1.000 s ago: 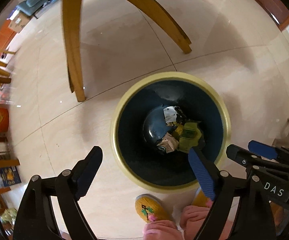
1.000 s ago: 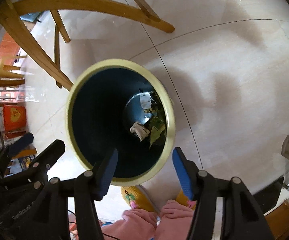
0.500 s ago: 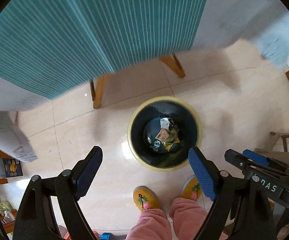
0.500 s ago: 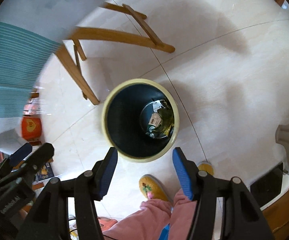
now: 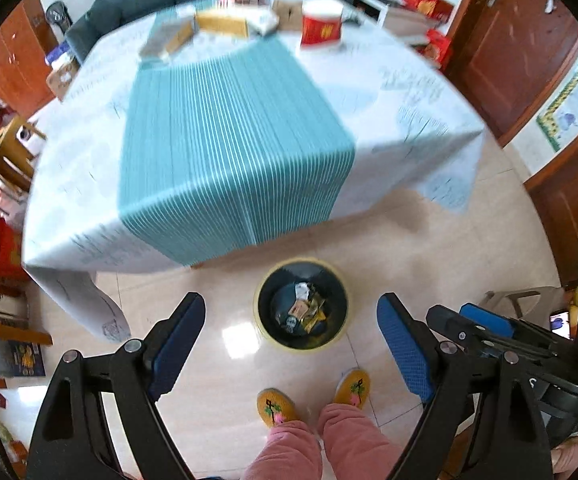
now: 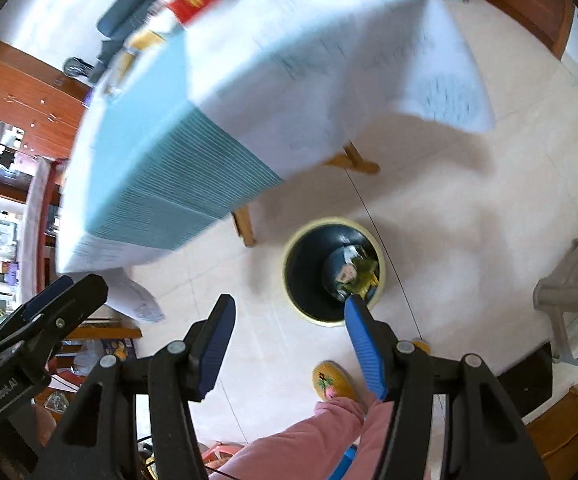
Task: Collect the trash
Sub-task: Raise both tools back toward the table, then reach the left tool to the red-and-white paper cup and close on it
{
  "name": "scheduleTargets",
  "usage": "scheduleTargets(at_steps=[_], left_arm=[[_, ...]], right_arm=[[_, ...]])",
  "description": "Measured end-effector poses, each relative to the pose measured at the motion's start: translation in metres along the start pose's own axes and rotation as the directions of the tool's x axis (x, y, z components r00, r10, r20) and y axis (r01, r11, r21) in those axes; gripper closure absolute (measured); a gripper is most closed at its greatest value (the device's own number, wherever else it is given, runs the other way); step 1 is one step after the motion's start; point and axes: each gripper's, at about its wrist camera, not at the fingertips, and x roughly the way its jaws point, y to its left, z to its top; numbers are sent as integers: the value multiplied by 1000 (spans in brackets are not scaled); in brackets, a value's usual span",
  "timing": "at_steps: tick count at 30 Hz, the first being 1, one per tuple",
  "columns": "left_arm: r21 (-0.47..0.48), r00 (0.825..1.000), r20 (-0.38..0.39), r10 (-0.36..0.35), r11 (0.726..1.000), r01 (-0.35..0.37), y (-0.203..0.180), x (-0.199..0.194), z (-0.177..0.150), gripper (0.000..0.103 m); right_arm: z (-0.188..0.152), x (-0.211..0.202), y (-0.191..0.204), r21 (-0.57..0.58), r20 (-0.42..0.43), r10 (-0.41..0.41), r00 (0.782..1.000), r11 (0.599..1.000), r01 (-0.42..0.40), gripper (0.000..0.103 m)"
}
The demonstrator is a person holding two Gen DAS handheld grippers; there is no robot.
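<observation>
A round bin with a yellow rim stands on the tiled floor just in front of the table. Wrappers and scraps of trash lie at its dark bottom. My left gripper hangs high above the bin, open, nothing between its blue pads. My right gripper is also high up and open, empty, with the bin beside its right finger. On the far end of the table, blurred, sit a red-and-white cup and some boxes.
The table, under a white cloth with a teal striped runner, fills the upper view. A person's pink trouser legs and yellow slippers stand by the bin. A grey plastic chair is on the right, wooden doors behind.
Both grippers have risen from just above the bin's mouth to above table height. The bin has shrunk in view and the tabletop has come into sight. Both jaws stay as wide as before.
</observation>
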Motion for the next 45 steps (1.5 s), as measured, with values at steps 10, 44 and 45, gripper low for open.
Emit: scheduleTargets(at_steps=[10,44,45], left_arm=[[21,990,131,-53,998,51,18,-70,32,17],[-146,994,112,13,989,3,5,34,221,17],[-147,994,109,14,989,2,3,43,228,17]], right_arm=[[11,-77,50,-50,135,15,991,999,-8,46],[245,-32,74,-404,115,23,993,915,25,46],[256,-26,75,-426,98,33,995,905,11,46]])
